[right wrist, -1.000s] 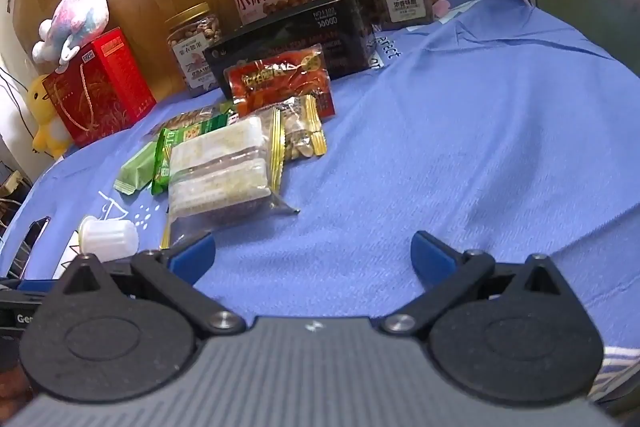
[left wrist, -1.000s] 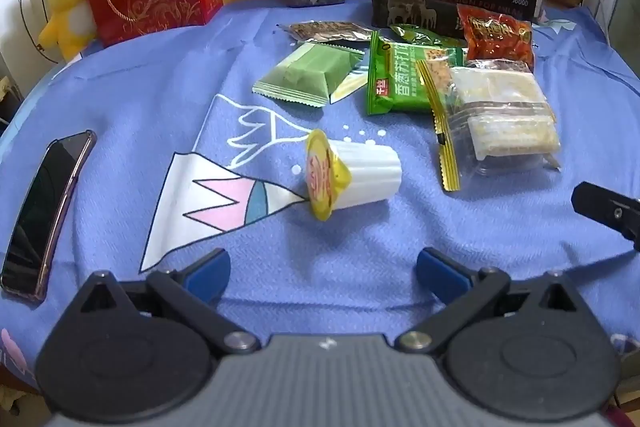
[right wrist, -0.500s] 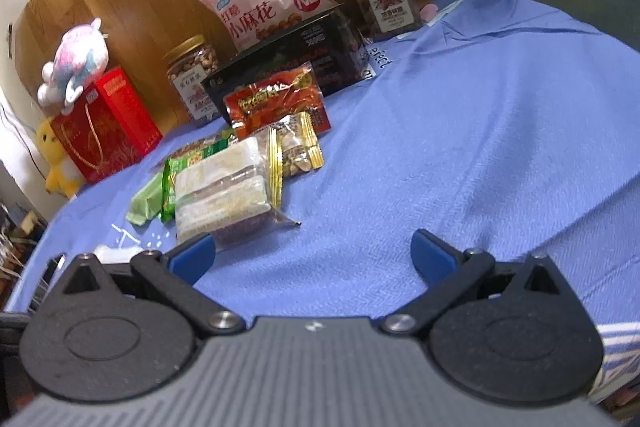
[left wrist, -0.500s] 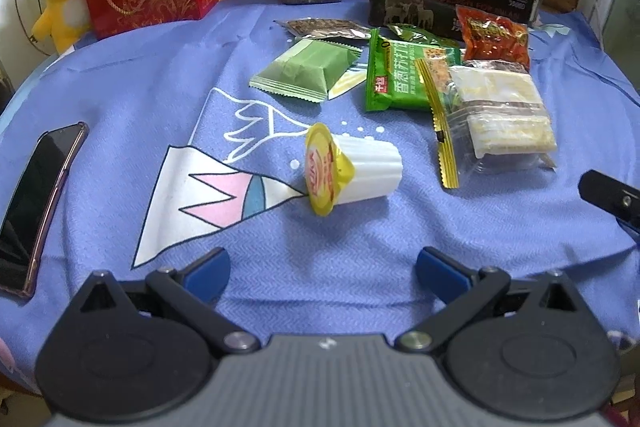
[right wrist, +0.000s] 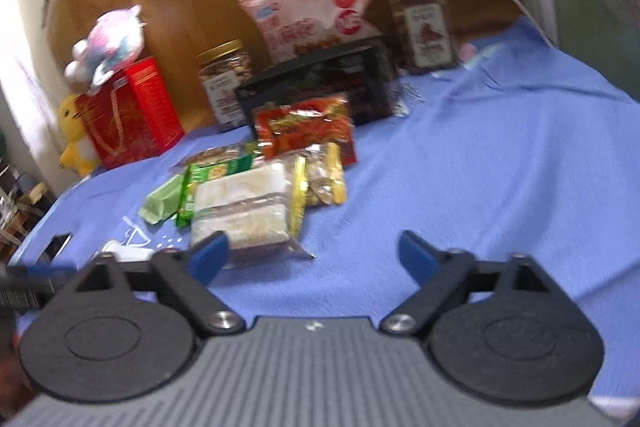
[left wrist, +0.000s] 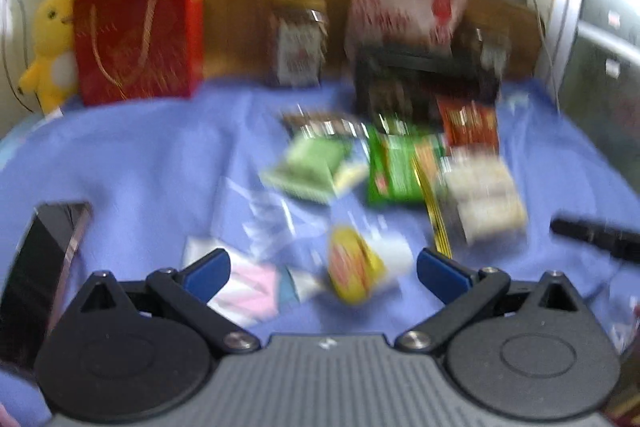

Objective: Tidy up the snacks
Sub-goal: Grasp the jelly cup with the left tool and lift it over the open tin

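The left gripper (left wrist: 322, 273) stood wide open and empty, with the jelly cup (left wrist: 366, 269) lying on its side between its blue fingertips on the blue cloth (left wrist: 140, 163). The right gripper (right wrist: 312, 253) gaped empty too, its left fingertip just before the clear cracker pack (right wrist: 242, 207); other snack packets (right wrist: 306, 129) lay beyond.

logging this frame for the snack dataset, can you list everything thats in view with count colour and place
jelly cup: 1, white with yellow lid, on its side between the left tongs' fingers
snack packets: several, green, red, clear and gold, clustered mid-cloth
black box: 1, behind the packets
pink-white snack bag: 1, standing behind the box
jars: 2, clear with gold lids, back row
red gift bag: 1, back left
plush toys: 2, yellow beside the bag, pink on top
phone: 1, dark, left edge
blue cloth: 1, covers the surface
left tongs: open
right tongs: open
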`<state>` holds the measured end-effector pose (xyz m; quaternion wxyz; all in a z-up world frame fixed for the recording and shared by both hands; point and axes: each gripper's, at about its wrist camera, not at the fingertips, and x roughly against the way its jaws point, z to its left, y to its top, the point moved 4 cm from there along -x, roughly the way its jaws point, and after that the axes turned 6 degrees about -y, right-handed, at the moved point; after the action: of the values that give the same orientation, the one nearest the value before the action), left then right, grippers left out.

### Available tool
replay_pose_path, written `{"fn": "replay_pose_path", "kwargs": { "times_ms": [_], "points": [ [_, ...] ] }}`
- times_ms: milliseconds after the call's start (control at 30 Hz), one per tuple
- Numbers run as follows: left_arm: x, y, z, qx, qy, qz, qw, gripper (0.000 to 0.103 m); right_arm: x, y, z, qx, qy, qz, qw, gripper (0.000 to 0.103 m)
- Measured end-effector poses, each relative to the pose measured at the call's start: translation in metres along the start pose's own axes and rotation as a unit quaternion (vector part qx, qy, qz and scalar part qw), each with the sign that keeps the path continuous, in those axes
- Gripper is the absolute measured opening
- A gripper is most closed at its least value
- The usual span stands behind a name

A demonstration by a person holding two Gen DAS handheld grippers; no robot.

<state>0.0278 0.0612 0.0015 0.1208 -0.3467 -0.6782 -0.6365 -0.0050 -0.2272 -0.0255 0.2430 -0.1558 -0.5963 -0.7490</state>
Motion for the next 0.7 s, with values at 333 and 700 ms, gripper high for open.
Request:
{"fn": "replay_pose_path", "kwargs": {
  "times_ms": [333, 700],
  "points": [
    [-0.003, 0.006, 0.033, 0.058, -0.136, 0.005, 0.9890, 0.081, -0.011, -0.013, 0.093, 0.195, 0.156, 0.023, 0.968, 0.046],
    [-0.048, -0.004, 0.029, 0.076, -0.197, 0.082, 0.9739, 0.048, -0.068, -0.021, 0.139, 0.267, 0.183, 0.076, 0.943, 0.044]
  ]
}}
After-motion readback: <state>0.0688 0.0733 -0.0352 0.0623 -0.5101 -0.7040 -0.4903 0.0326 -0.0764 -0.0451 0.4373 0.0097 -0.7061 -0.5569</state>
